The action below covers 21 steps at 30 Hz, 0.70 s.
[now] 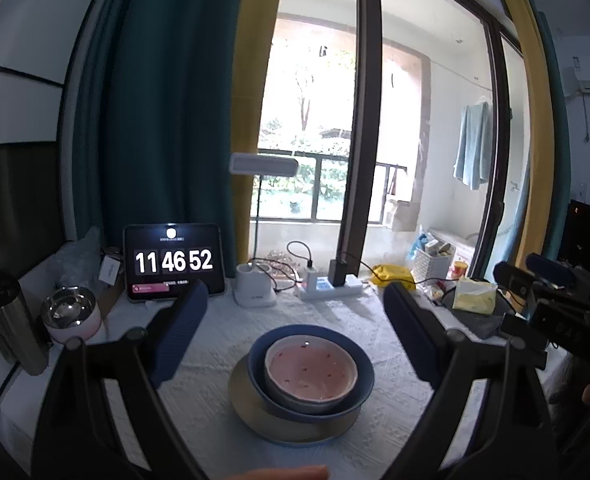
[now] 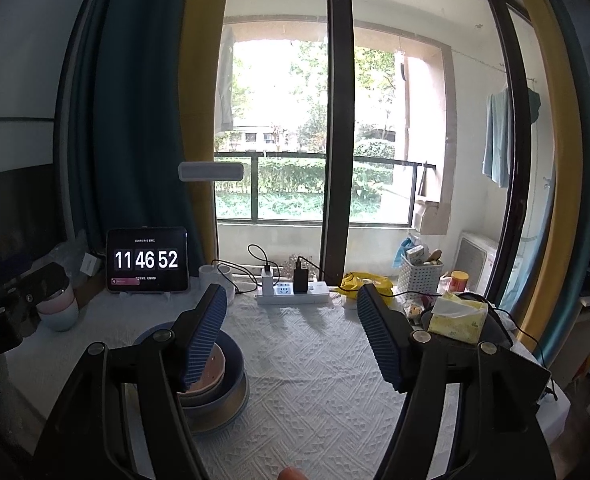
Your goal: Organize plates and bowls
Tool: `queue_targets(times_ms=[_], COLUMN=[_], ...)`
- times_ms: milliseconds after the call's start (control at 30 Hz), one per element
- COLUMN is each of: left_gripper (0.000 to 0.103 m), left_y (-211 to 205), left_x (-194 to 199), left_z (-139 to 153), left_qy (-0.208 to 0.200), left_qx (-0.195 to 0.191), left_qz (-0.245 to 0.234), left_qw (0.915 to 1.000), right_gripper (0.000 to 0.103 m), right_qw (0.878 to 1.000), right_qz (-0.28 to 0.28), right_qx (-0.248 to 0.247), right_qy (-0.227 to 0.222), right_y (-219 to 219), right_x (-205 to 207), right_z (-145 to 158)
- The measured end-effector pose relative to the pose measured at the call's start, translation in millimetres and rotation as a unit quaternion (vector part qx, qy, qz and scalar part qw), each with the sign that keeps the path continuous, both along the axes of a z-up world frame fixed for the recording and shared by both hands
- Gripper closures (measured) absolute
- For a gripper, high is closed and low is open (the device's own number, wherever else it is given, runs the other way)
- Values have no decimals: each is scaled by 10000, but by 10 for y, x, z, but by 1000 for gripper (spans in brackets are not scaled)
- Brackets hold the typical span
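The pink bowl point(image 1: 310, 376) sits nested in the blue bowl point(image 1: 361, 368), which rests on a pale plate point(image 1: 247, 408) on the white-clothed tabletop point(image 1: 215, 344). In the left wrist view this stack lies at six o'clock, between the wide-spread fingers of the left tool point(image 1: 295, 316), untouched. The right tool point(image 2: 293, 312) is also wide and empty, the stack at its eight o'clock. The stacking looks finished; lifting both tools straight away avoids clipping the rims.
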<state>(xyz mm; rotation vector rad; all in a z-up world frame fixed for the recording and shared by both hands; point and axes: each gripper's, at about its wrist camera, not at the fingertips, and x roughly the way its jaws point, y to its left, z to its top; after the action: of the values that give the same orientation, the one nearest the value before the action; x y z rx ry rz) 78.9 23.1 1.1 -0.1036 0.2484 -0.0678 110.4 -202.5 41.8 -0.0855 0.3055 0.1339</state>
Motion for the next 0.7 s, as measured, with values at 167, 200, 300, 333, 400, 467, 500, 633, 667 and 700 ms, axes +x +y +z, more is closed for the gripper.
queue_targets(times_ms=[167, 200, 300, 333, 400, 467, 500, 633, 667, 700], left_gripper=[12, 12, 12, 12, 12, 12, 12, 12, 12, 12], left_y=[-17, -17, -23, -22, -25, -33, -37, -56, -57, -55], left_x=[4, 6, 7, 8, 15, 23, 25, 12, 14, 15], left_z=[-8, -11, -23, -27, -35, -36, -42, -42, -44, -44], left_qy=[11, 15, 34, 36, 52, 70, 78, 63, 68, 71], left_qx=[14, 10, 7, 12, 26, 64, 74, 93, 90, 81], left_qz=[-16, -11, -5, -4, 13, 54, 48, 10, 7, 3], left_qw=[10000, 10000, 10000, 10000, 10000, 9999, 9999, 9999, 9999, 9999], right_gripper=[32, 32, 32, 32, 32, 32, 32, 32, 32, 32], right_qw=[10000, 10000, 10000, 9999, 9999, 9999, 9999, 9999, 9999, 9999], right_qz=[-25, -32, -31, -30, -25, -21, -24, -19, -17, -16], right_qx=[-8, -3, 8, 4, 1, 3, -1, 2, 4, 2], right_qy=[45, 60, 92, 99, 109, 129, 133, 133, 133, 146], right_y=[-9, -10, -10, -6, -5, 1, 4, 7, 4, 5], right_x=[31, 43, 51, 53, 52, 65, 69, 71, 72, 75], right_z=[-21, -30, -50, -58, -68, -75, -79, -81, -78, -86])
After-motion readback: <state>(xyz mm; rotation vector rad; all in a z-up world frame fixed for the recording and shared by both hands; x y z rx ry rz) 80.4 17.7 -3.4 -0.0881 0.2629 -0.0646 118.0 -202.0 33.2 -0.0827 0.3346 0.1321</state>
